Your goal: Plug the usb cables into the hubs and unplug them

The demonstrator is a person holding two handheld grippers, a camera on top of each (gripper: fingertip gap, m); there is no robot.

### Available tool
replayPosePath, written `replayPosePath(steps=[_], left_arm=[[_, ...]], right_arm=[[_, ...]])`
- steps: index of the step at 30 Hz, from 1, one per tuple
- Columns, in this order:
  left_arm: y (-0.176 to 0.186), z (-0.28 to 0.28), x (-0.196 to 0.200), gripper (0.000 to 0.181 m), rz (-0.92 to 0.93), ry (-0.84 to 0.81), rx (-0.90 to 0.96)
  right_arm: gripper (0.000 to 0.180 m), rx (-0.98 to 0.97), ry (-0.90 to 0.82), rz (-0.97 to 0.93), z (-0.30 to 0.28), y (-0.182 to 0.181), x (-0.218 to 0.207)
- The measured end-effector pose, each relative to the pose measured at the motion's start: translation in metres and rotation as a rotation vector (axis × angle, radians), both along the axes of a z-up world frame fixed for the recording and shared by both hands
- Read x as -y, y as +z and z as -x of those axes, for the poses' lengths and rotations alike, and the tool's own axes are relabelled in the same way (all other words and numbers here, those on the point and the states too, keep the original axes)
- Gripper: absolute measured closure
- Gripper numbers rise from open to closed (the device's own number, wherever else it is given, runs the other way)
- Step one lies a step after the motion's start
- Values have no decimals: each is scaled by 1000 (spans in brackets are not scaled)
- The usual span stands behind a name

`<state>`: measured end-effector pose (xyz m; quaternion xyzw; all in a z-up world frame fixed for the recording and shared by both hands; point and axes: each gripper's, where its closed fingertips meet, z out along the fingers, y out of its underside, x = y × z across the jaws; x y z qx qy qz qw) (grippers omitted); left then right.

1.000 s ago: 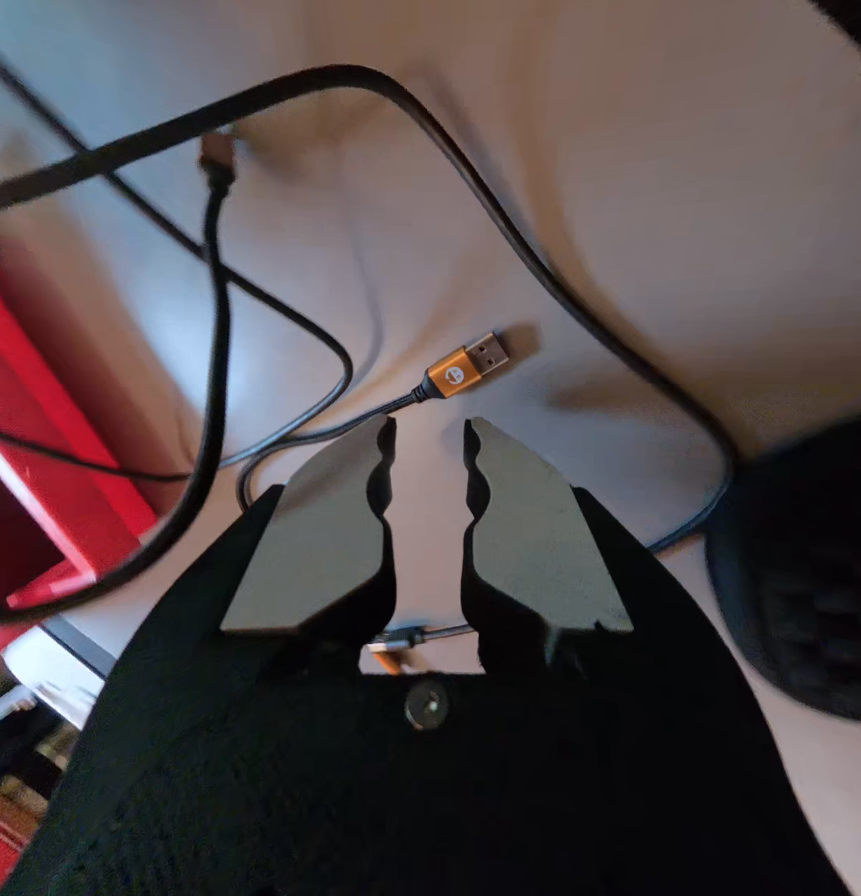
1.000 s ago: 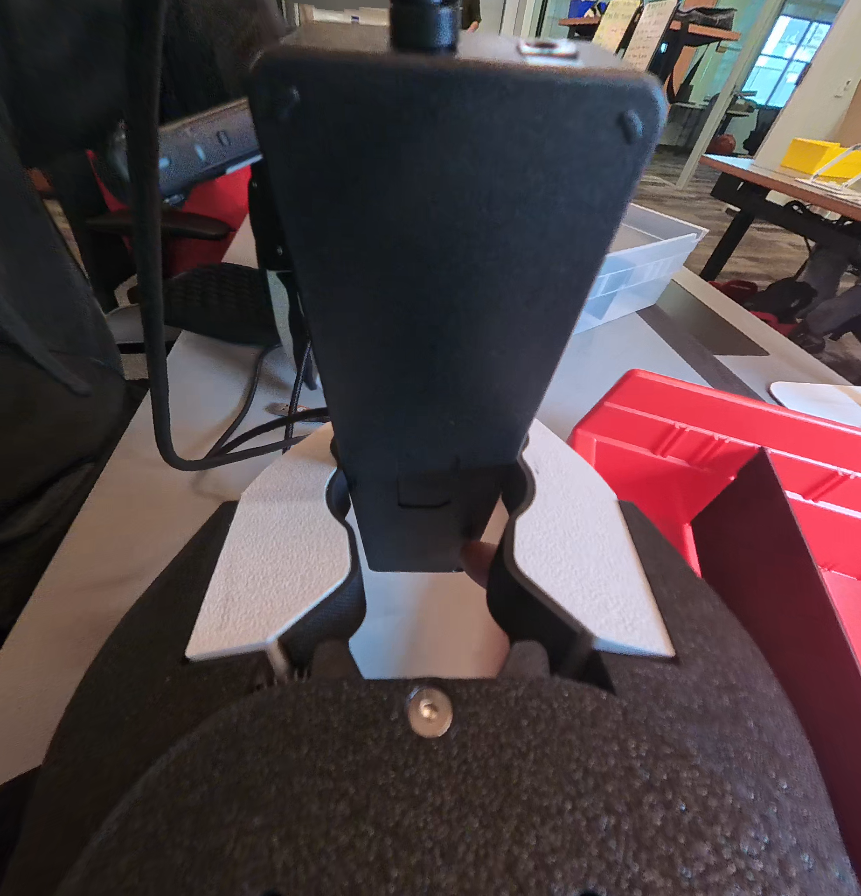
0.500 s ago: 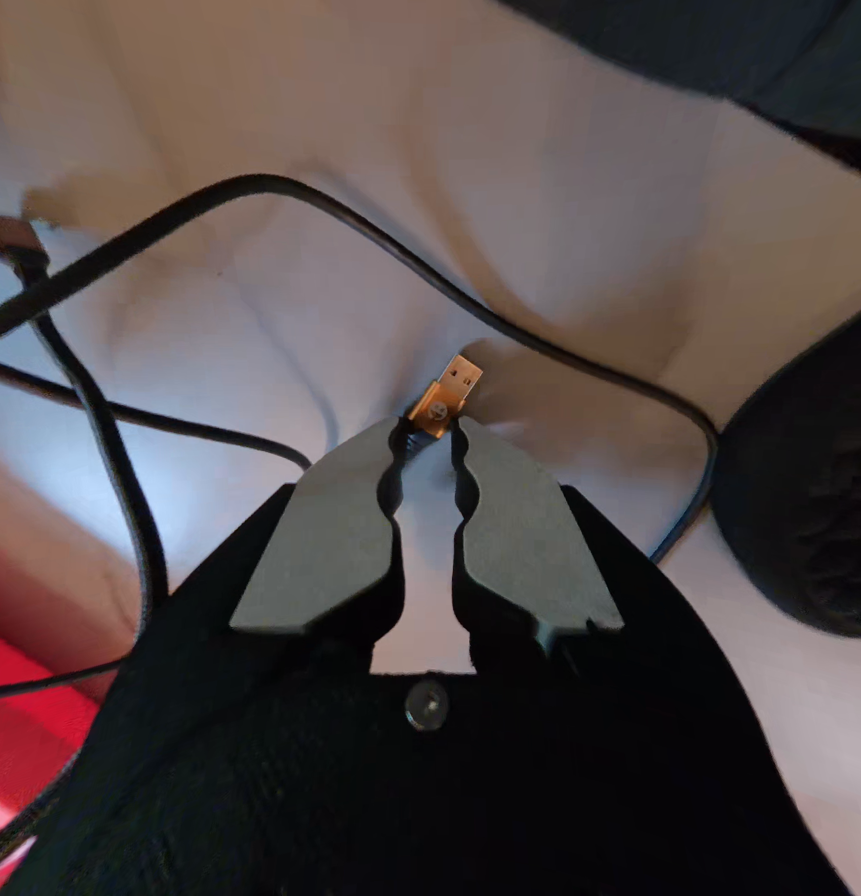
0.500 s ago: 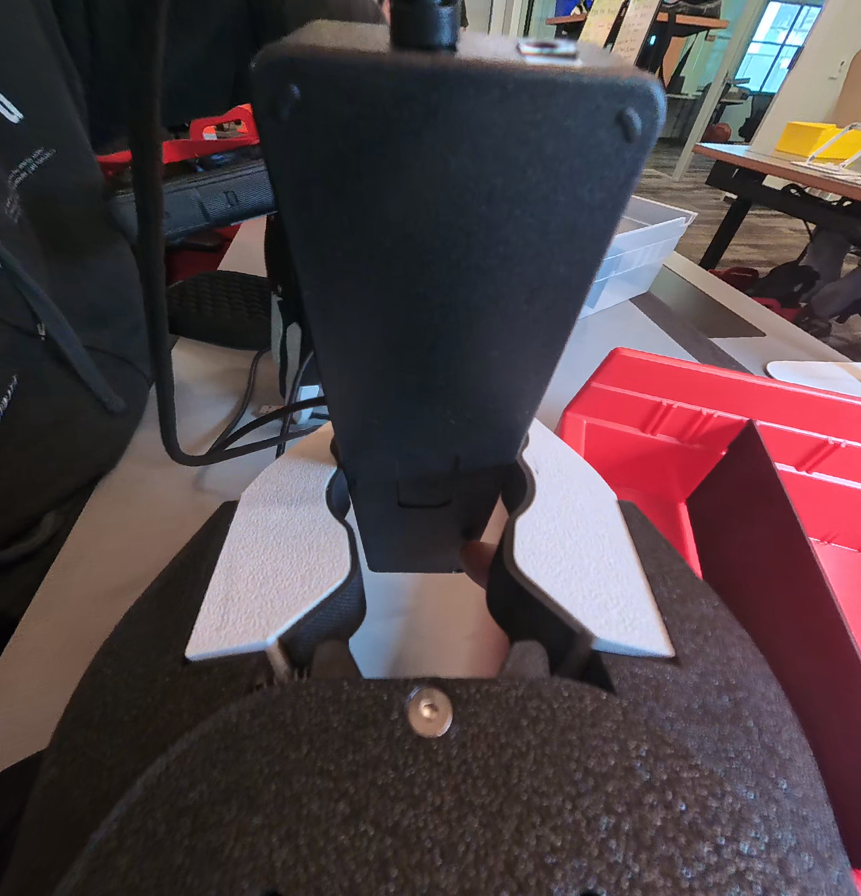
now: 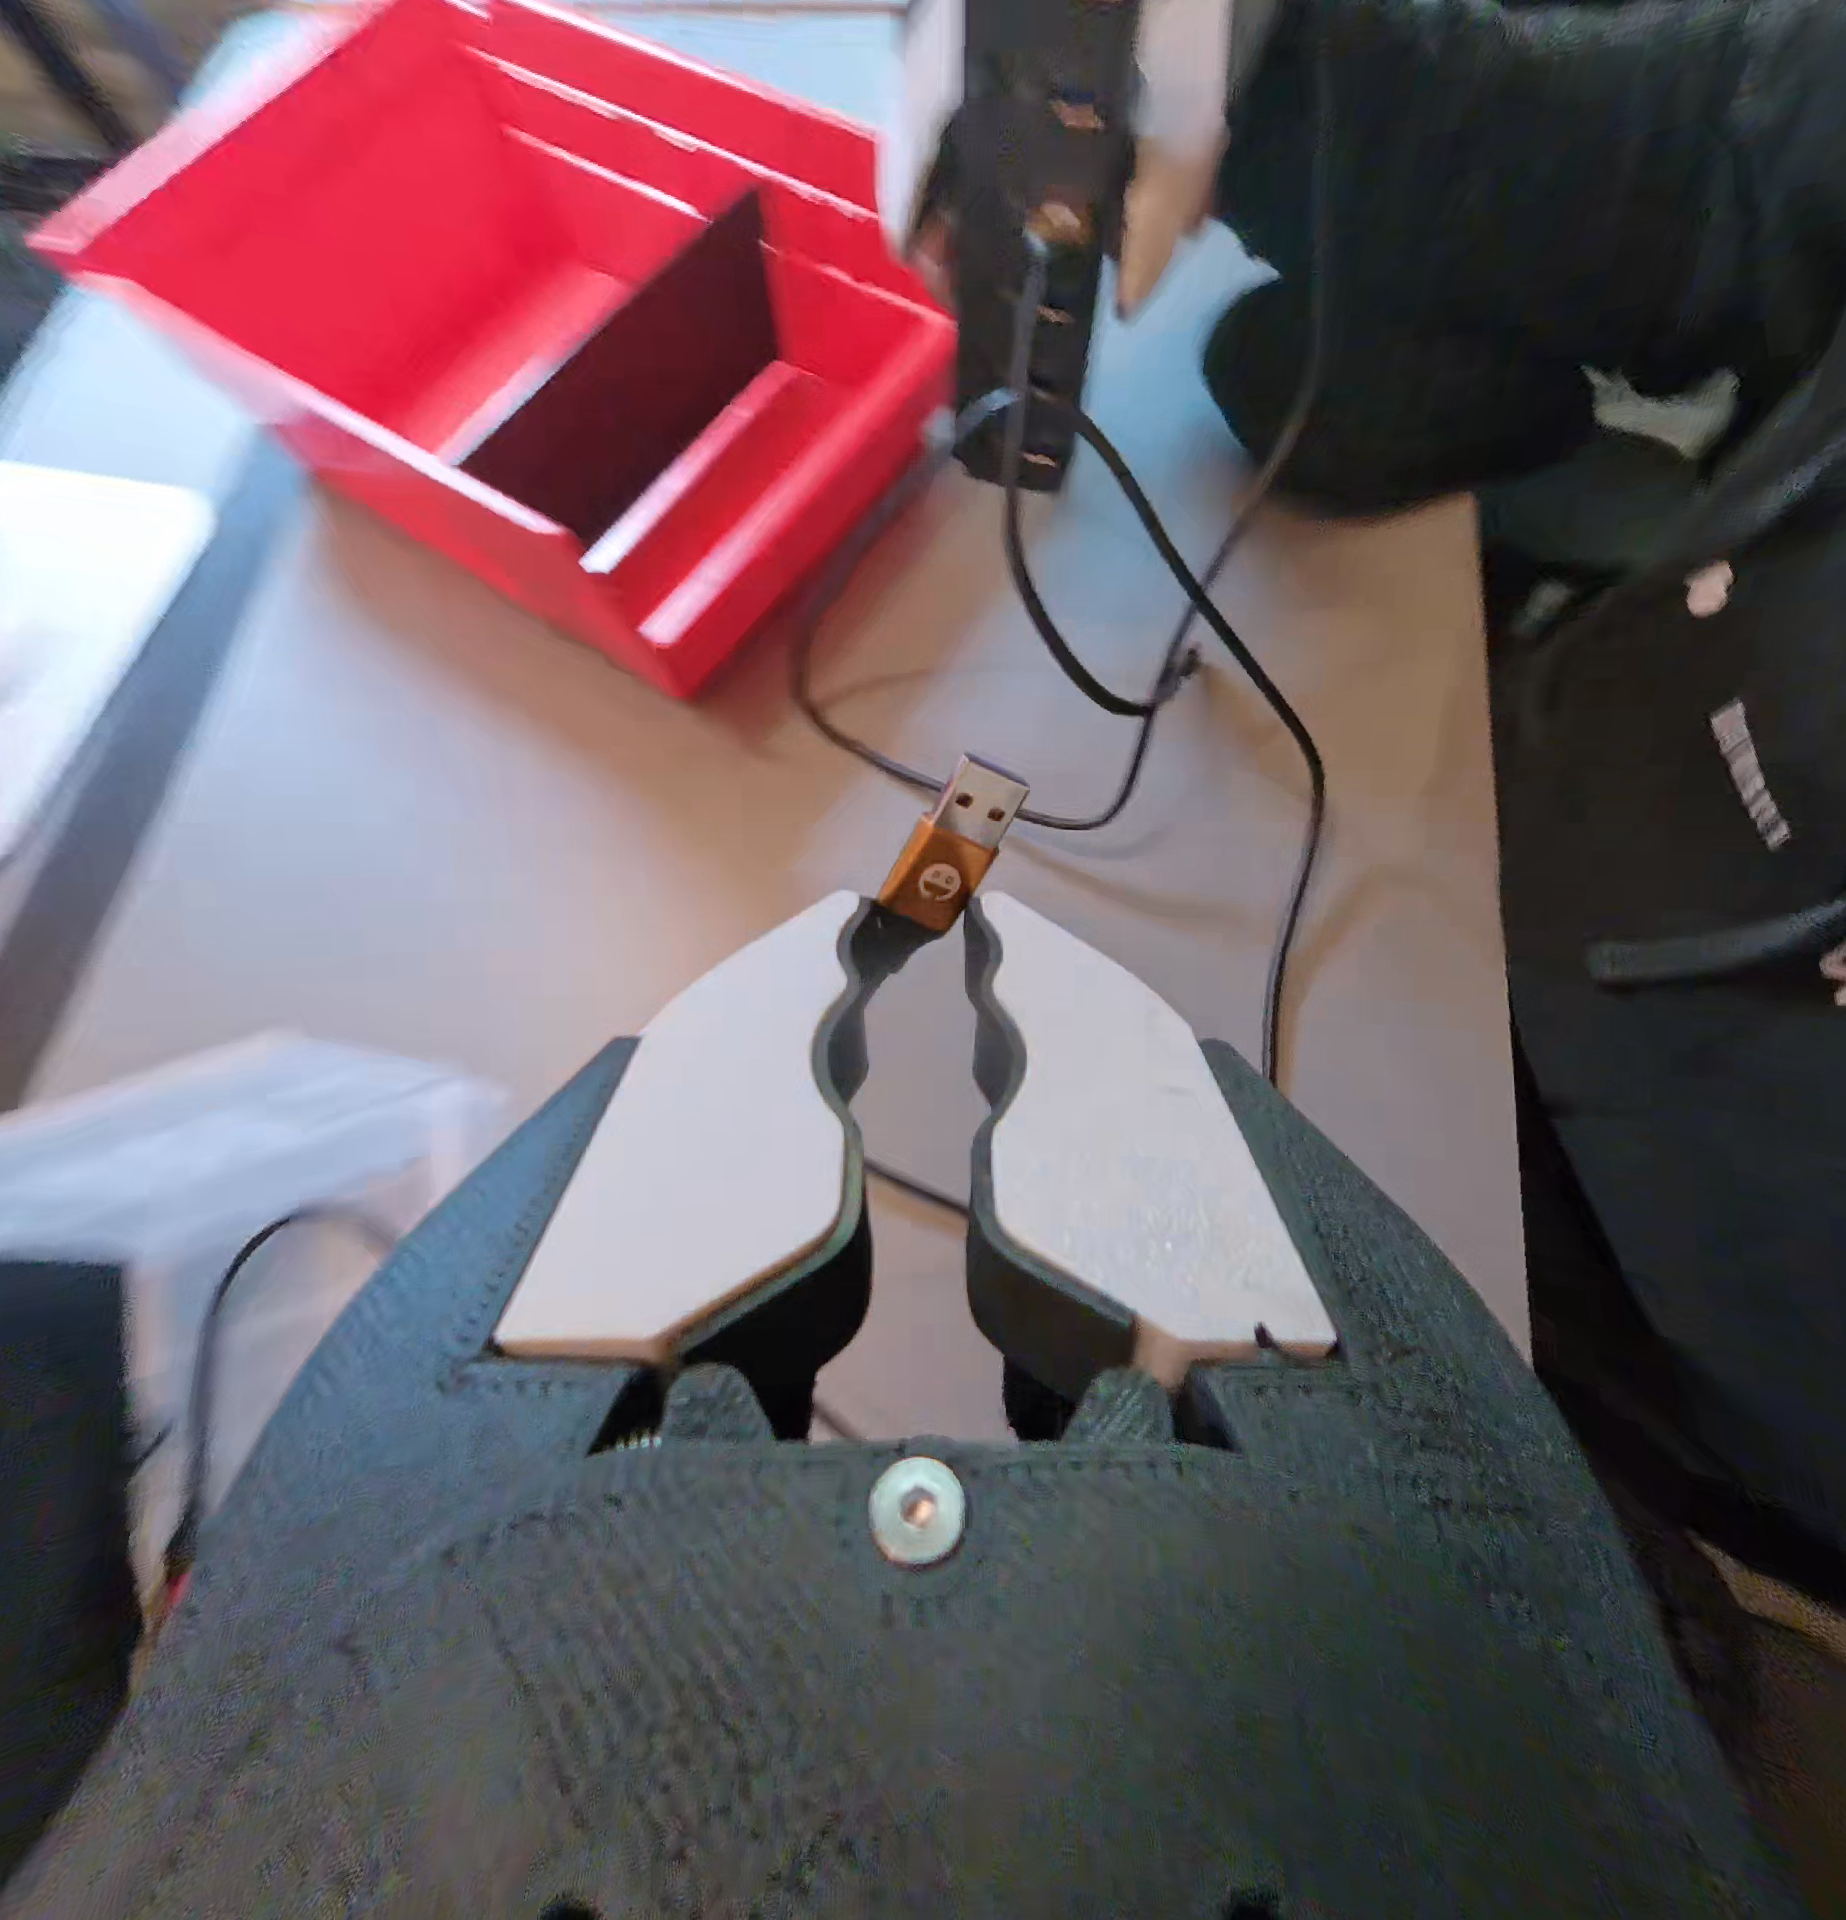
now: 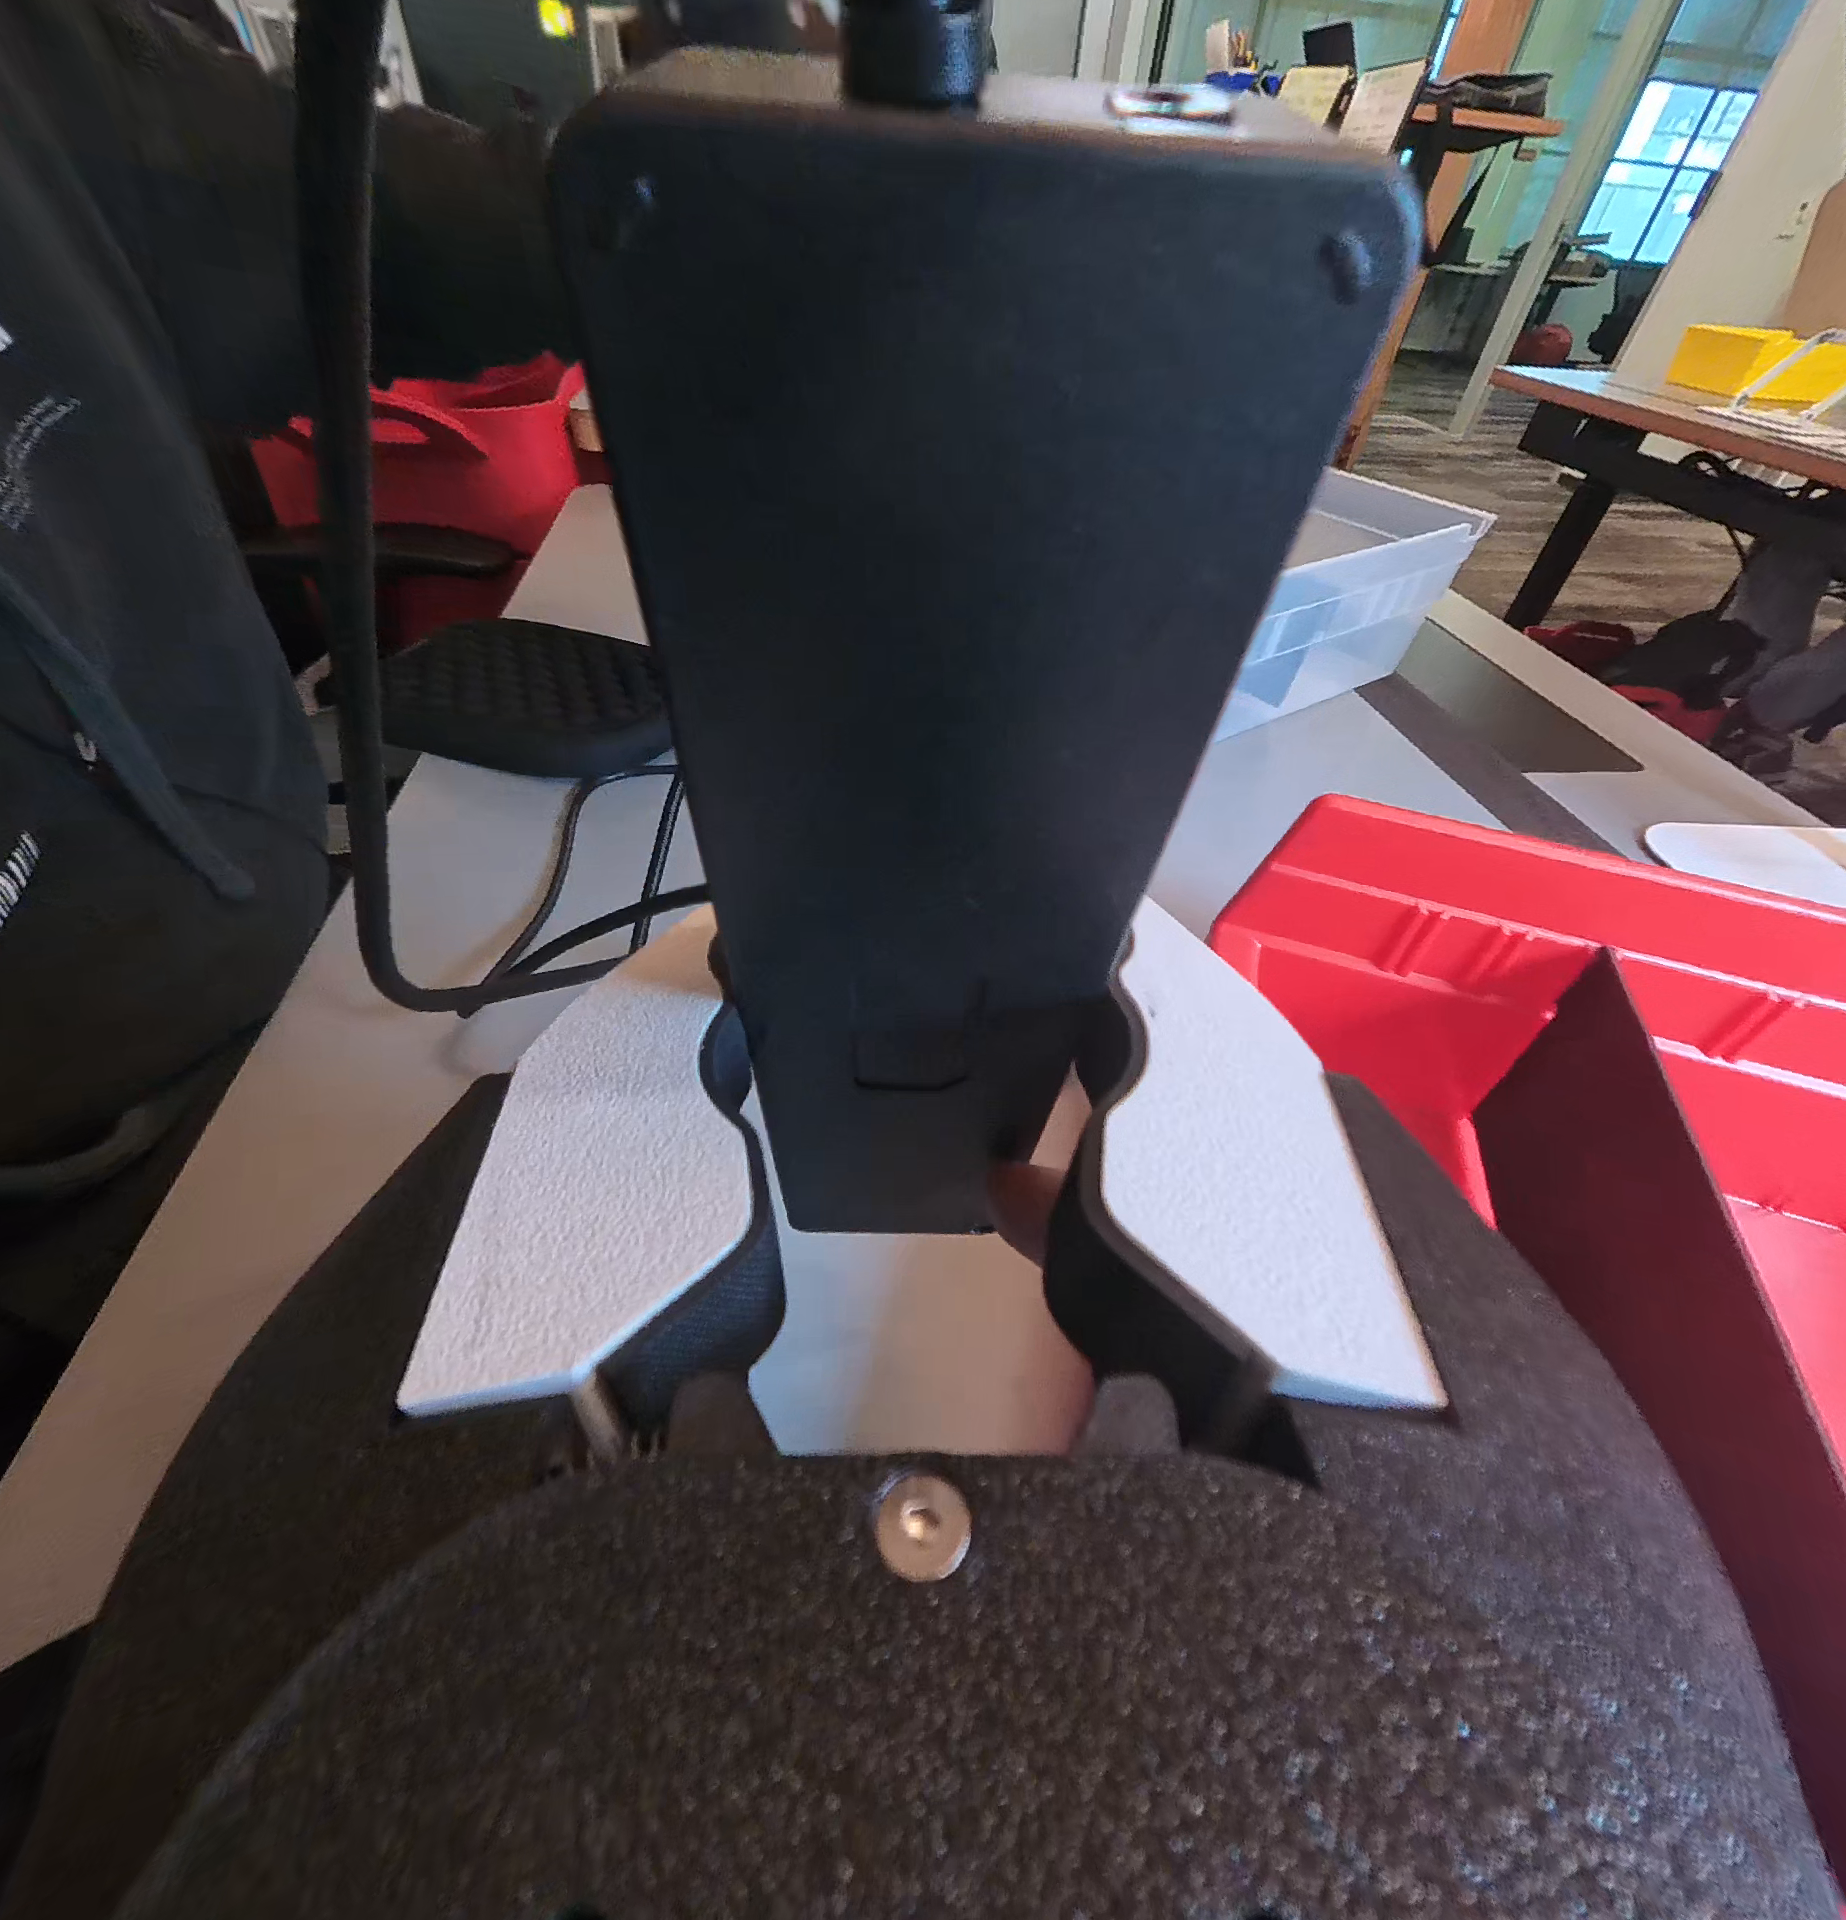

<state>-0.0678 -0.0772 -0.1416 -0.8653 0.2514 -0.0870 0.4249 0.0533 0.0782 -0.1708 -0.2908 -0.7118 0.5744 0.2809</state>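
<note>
Above the table [image 5: 462,831], the left gripper [image 5: 917,914], open over the lying orange USB plug [image 5: 950,854] a second ago, now pinches and lifts it toward the upright black hub [image 6: 960,582] clamped in the right gripper [image 6: 924,1049], so insertion looks next.

USB cable plug [image 5: 952,844]: orange metal shell, silver connector pointing up and away, raised above the table (black cord trailing behind, mostly hidden).
Hub [image 6: 960,582]: black, flat, tapered slab, standing upright just beside the red bin; one black cable [image 5: 1044,540] plugged into its port face.
</note>
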Motion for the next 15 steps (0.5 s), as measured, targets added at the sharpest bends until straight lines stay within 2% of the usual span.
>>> replayPosePath(steps=[4, 7, 10, 11, 15], left_arm=[[61, 26, 33, 165, -30, 210, -88], [79, 19, 46, 166, 52, 240, -101], [59, 3, 39, 169, 164, 176, -62], [45, -7, 34, 181, 199, 131, -33], [1, -47, 0, 181, 241, -29, 73]], right_arm=[[117, 5, 18, 4, 1, -1, 6], [117, 7, 32, 7, 2, -1, 12], [117, 12, 46, 3, 2, -2, 17], [117, 14, 51, 2, 2, -3, 19], [117, 18, 71, -6, 0, -7, 24]])
